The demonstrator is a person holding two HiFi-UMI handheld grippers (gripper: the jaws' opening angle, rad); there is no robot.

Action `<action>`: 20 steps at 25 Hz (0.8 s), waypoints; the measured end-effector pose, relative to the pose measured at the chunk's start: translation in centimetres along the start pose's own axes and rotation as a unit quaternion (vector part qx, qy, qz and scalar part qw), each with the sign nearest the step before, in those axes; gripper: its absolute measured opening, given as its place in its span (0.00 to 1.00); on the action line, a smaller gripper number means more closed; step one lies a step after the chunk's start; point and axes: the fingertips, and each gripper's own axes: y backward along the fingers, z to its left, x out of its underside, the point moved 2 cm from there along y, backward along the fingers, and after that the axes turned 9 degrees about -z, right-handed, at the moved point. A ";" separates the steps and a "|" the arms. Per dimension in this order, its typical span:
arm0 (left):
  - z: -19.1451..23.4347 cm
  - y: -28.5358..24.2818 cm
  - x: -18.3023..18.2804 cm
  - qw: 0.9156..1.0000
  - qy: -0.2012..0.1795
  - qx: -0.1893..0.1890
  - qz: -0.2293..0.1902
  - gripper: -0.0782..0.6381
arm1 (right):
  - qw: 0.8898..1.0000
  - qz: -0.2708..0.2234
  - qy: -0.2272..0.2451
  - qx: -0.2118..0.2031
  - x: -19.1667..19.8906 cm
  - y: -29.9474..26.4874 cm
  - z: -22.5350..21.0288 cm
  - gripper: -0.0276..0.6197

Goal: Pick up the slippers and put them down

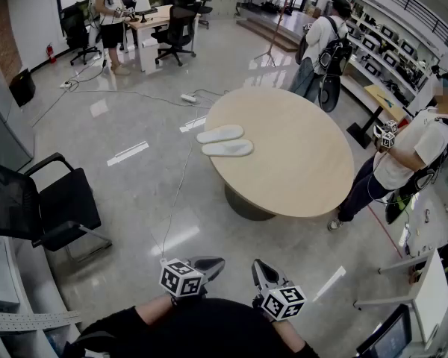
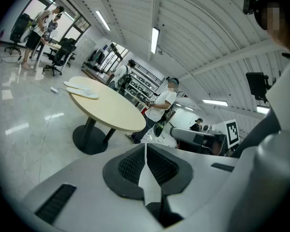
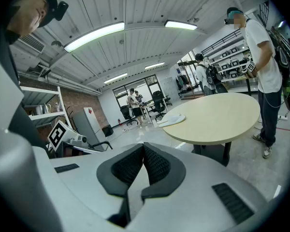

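Two white slippers lie side by side at the left edge of a round beige table: one slipper farther back, the other slipper nearer. In the left gripper view the pair of slippers shows far off on the table; in the right gripper view the slippers sit at the table's far edge. My left gripper and right gripper hover low near my body, well short of the table. Both are shut with nothing between the jaws.
A black office chair stands at the left. A person in a white shirt stands at the table's right side, another person behind it. Cables run across the glossy floor. Desks and chairs fill the back.
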 end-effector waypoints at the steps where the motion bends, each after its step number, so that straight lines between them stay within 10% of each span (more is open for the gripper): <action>1: 0.0 0.0 0.1 1.000 0.000 0.000 0.000 0.14 | 1.000 0.000 0.000 0.000 0.1 0.1 0.0 0.07; 20: 0.0 1.4 0.8 1.000 0.013 -0.008 -0.006 0.14 | 1.000 -0.006 -0.016 -0.005 0.4 0.2 0.8 0.07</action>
